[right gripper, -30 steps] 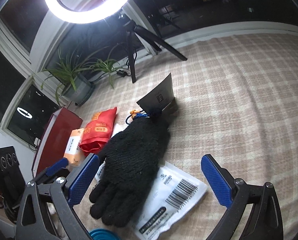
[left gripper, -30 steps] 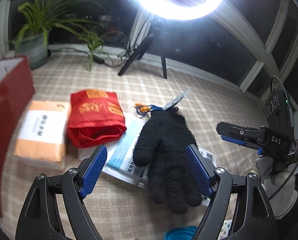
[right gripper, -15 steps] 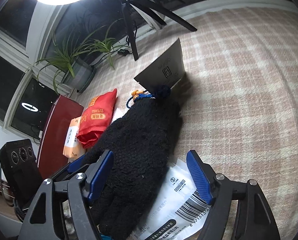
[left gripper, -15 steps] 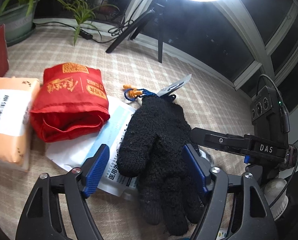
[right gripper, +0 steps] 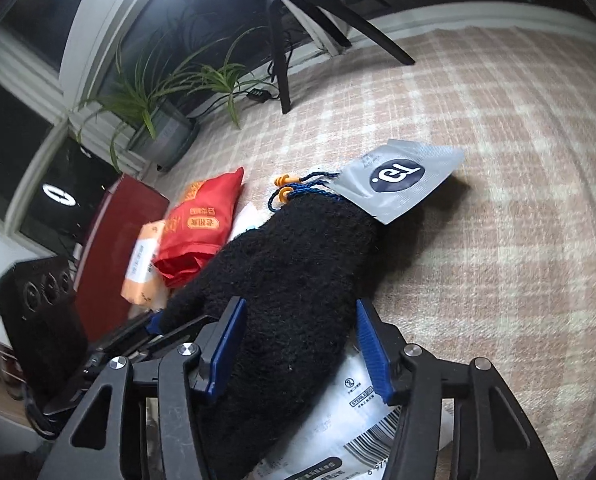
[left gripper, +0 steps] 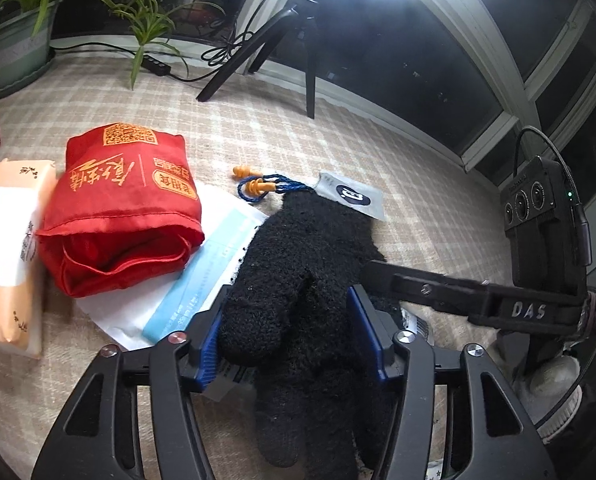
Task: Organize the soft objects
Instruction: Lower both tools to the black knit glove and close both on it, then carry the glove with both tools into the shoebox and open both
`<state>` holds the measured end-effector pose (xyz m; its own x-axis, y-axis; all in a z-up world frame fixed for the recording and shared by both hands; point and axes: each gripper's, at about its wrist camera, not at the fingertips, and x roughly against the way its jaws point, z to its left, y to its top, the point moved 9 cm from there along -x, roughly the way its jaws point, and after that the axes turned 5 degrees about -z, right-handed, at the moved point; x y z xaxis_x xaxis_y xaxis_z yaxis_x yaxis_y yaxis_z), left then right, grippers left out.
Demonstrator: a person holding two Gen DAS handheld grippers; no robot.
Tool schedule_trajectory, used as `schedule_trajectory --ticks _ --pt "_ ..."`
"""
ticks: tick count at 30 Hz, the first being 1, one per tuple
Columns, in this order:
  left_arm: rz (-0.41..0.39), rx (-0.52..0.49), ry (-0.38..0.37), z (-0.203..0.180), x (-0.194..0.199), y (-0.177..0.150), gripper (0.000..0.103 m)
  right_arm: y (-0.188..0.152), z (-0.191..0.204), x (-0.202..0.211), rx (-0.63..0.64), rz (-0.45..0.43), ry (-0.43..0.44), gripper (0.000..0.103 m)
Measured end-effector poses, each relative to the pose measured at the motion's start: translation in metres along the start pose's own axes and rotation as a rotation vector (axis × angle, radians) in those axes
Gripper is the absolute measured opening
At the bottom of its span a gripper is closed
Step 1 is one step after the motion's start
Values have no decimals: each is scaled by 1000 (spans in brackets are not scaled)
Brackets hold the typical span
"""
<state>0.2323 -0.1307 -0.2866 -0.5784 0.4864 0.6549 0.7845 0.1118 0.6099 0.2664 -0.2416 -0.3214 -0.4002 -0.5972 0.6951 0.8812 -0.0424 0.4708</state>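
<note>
Near you on the checked cloth, black glove lies over flat packets. Your left gripper and right gripper have just been closing, both half-closed around the glove, likely to lift it together; firm pinch unclear.

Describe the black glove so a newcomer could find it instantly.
On the checked cloth, right of the red folded bag, lies the black glove across white packets. It is the only fuzzy black item, with a grey tag at its cuff.
</note>
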Motion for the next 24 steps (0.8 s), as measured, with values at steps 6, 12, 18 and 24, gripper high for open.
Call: schedule_trajectory --ticks 6,12,18,24 --pt "12 -32 -25 -11 -3 -1 32 1 11 -2 101 -14 -49 42" --pt "13 -36 -46 -16 -2 -1 22 4 11 3 112 -25 -54 26" --pt "-8 -53 -67 -29 8 2 20 2 18 17 102 -37 -39 15" --pt "-43 -76 -88 -42 27 9 19 3 35 41 119 -85 -41 9"
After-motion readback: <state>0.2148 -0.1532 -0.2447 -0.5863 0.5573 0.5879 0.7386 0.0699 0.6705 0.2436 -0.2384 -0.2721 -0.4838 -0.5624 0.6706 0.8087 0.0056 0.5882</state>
